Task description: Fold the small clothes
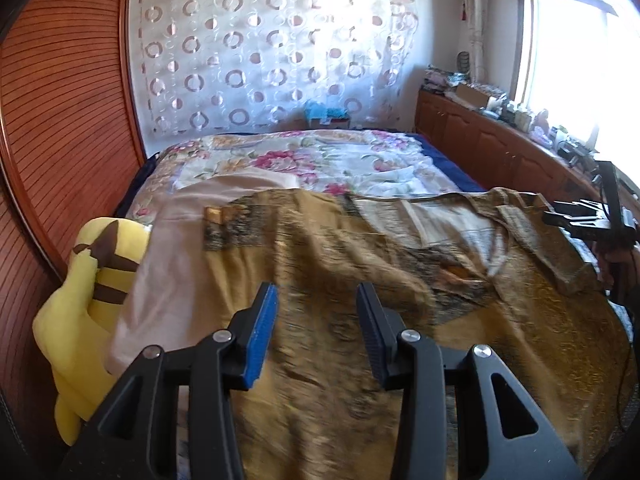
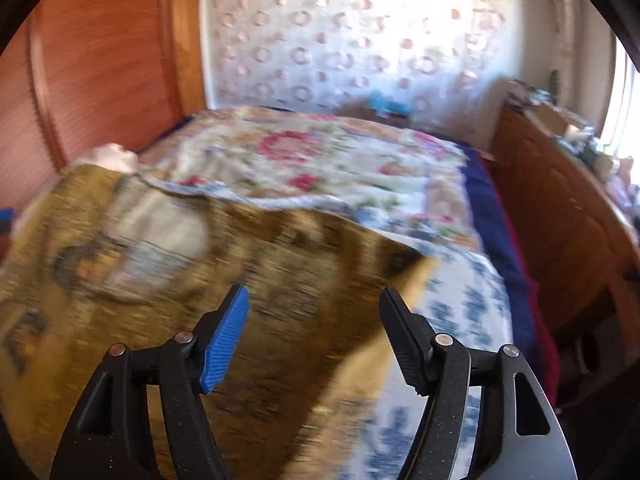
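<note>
A mustard-brown patterned garment (image 1: 360,248) lies spread over the near part of the bed, its pale inner lining (image 1: 452,220) showing toward the right. My left gripper (image 1: 316,296) hovers over the garment's near middle, jaws apart and nothing pinched between the pads. In the right wrist view the same garment (image 2: 200,256) is blurred, with its right edge folded up. My right gripper (image 2: 314,296) stands open wide above that edge, and no cloth is gripped. It also shows at the far right of the left wrist view as the right gripper (image 1: 576,216), beside the garment's corner.
A floral quilt (image 1: 300,160) covers the bed behind the garment. A pink cloth (image 1: 172,248) and a yellow plush toy (image 1: 88,280) lie at the left. A wooden panel (image 1: 60,120) bounds the left side. A cluttered wooden cabinet (image 1: 500,140) runs along the right under a window.
</note>
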